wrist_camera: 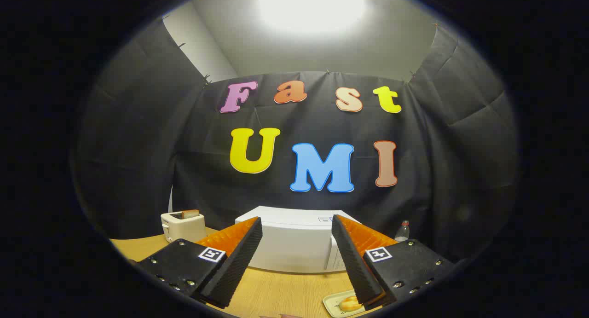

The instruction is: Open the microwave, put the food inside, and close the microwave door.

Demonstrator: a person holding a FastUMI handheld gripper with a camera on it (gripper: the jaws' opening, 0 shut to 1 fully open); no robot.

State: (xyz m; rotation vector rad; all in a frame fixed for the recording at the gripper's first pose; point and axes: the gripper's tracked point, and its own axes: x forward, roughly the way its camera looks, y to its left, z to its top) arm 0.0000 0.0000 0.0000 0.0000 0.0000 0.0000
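Tongs (297, 237) spread wide over the table (285, 292), gripping nothing.
Beyond the fingers, microwave (294, 244) with door shut; food (349, 303) on a tray (332, 305) just under one finger, near the front. Toaster (183, 225) with a slice beside the microwave, bottle (402, 230) on its other side.

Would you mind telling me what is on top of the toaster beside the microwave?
A slice of bread stands in the slot on top of the toaster; its lower part is hidden inside. The open hand-held gripper holds nothing, with the closed microwave beyond its fingers.
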